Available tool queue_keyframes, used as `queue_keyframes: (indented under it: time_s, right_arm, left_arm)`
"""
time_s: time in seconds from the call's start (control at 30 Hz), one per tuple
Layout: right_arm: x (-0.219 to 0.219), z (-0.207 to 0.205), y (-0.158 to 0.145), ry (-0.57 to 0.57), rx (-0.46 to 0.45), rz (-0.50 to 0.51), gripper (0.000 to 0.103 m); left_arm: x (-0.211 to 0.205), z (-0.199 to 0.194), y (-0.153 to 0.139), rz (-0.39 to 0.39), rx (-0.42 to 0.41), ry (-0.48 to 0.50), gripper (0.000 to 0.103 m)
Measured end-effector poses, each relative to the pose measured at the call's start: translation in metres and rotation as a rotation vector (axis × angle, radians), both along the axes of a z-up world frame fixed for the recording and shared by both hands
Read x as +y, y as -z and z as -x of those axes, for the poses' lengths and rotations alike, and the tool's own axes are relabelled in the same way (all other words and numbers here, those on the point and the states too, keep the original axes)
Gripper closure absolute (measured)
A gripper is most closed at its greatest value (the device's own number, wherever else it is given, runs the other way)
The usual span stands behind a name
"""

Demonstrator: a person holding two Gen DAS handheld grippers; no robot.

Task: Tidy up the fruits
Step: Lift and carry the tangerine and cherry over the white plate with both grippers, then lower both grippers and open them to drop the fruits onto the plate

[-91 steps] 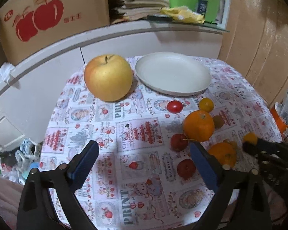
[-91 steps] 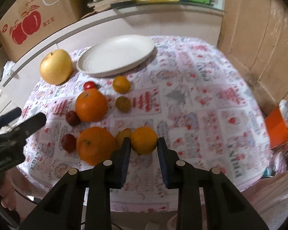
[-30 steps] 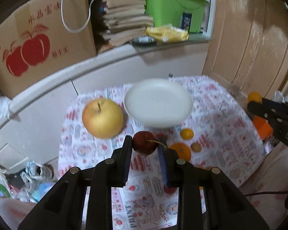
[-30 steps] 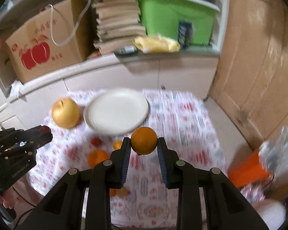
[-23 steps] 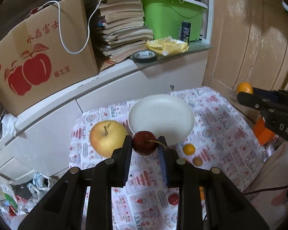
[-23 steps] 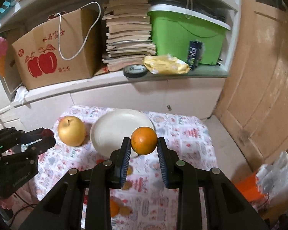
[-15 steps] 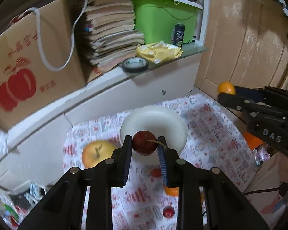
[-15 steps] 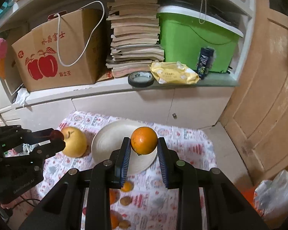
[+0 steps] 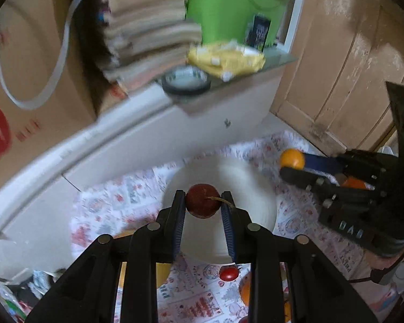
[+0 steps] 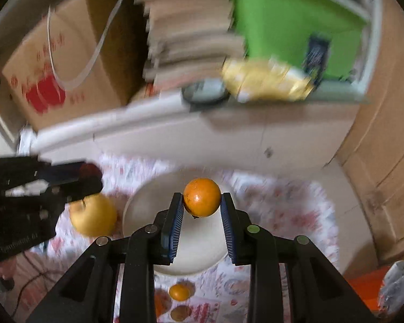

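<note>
With the left tongs clamping a red fruit and the right tongs an orange above the blurred plate, careless release probably rolls both off.

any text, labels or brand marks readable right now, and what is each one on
"PRI": part of a word printed on the tablecloth, cut off by the left gripper.
"DAS": raised letters on the body of the right gripper, seen upside down.
Red characters on the cardboard box: too blurred to read.
Label on the dark can: too blurred to read.
Print on the left gripper's body in the right wrist view: blurred, unreadable.
</note>
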State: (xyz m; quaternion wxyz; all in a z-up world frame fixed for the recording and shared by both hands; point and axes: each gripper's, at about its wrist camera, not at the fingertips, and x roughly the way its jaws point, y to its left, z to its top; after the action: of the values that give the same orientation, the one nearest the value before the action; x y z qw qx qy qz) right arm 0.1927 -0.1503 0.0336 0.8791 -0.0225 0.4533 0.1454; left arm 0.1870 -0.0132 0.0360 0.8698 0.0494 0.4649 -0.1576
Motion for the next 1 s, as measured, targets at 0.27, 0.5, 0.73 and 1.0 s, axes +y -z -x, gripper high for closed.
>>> queue_keyframes:
  time_s: [0.27,0.5,0.73,1.0]
  right_arm:
    - [0.002,-0.020,0.075,-0.022,0.280,-0.021,0.073]
    - [0.000,-0.021,0.102,-0.007,0.388,-0.011,0.073]
    - [-0.004,-0.023,0.102,-0.002,0.393,-0.003,0.073]
    - [0.000,-0.024,0.101,-0.010,0.380,0.016,0.073]
  left_arm:
    - [-0.011,-0.012,0.059,-0.018,0.157,0.059,0.078]
    - [-0.017,-0.011,0.087,-0.041,0.256,0.070,0.078]
    - [-0.018,-0.011,0.092,-0.043,0.270,0.070,0.078]
    - [-0.021,-0.013,0.095,-0.059,0.262,0.070,0.078]
